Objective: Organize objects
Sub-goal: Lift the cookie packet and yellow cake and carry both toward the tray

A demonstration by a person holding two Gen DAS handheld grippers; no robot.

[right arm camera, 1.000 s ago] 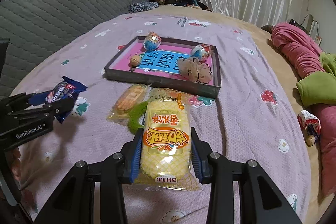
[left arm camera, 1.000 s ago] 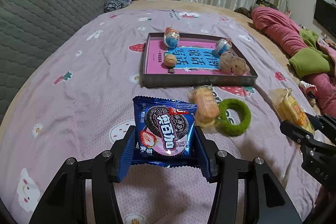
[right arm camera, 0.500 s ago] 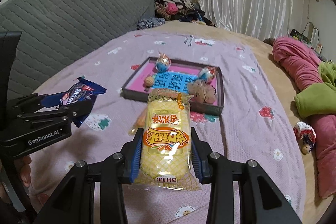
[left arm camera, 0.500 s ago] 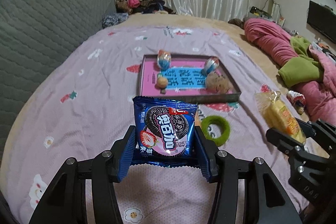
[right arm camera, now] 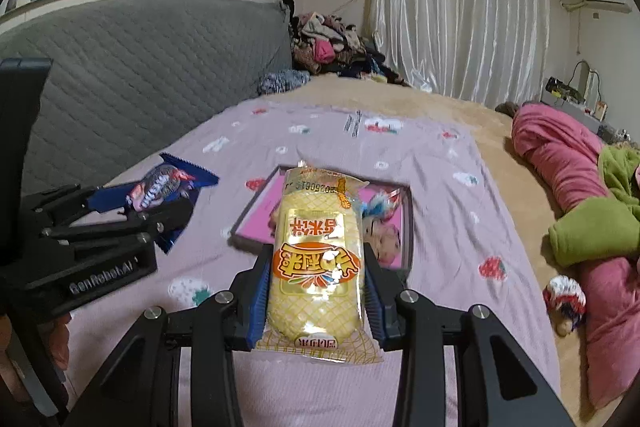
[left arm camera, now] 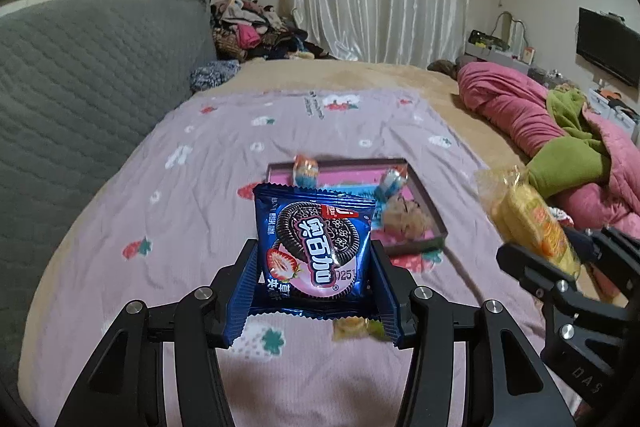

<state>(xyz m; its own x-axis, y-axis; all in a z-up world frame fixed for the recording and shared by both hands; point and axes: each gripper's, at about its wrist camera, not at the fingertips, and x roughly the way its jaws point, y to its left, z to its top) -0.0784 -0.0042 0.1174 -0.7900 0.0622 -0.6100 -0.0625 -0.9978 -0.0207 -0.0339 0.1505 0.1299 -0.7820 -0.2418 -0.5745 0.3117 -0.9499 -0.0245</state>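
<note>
Left wrist view: left gripper point(left arm camera: 314, 287) is gripping a blue cookie packet point(left arm camera: 314, 243); right gripper point(right arm camera: 316, 291) is clamping a yellow cake packet point(right arm camera: 316, 267) above the bed point(right arm camera: 440, 187).

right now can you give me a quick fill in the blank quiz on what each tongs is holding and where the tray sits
1. The left tongs are shut on a ____ cookie packet.
2. The right tongs grip a ____ rice cracker pack.
3. The shallow tray rests on the ____ bedsheet.
4. The folded green blanket lies on the ____ quilt.

Missing words: blue; yellow; purple; pink
</note>
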